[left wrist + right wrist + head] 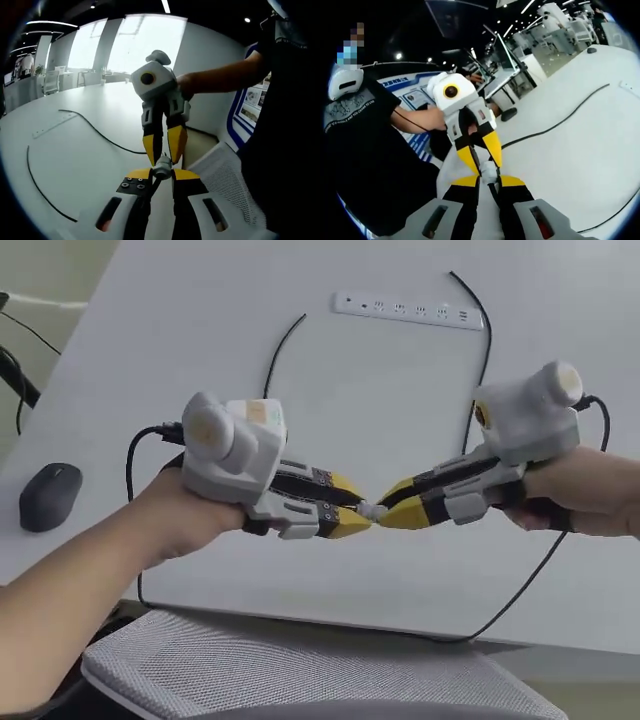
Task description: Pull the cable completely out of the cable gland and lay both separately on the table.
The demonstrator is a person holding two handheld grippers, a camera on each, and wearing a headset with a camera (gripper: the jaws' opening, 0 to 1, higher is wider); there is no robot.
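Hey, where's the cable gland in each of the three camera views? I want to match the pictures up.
Head view: the cable gland sits just below the middle, a small pale piece where the two sets of yellow jaws meet.
Left gripper view: lower middle, between this view's own jaws and the other set reaching down from above.
Right gripper view: lower middle, again where the jaws meet.
Shared landmark: the white table.
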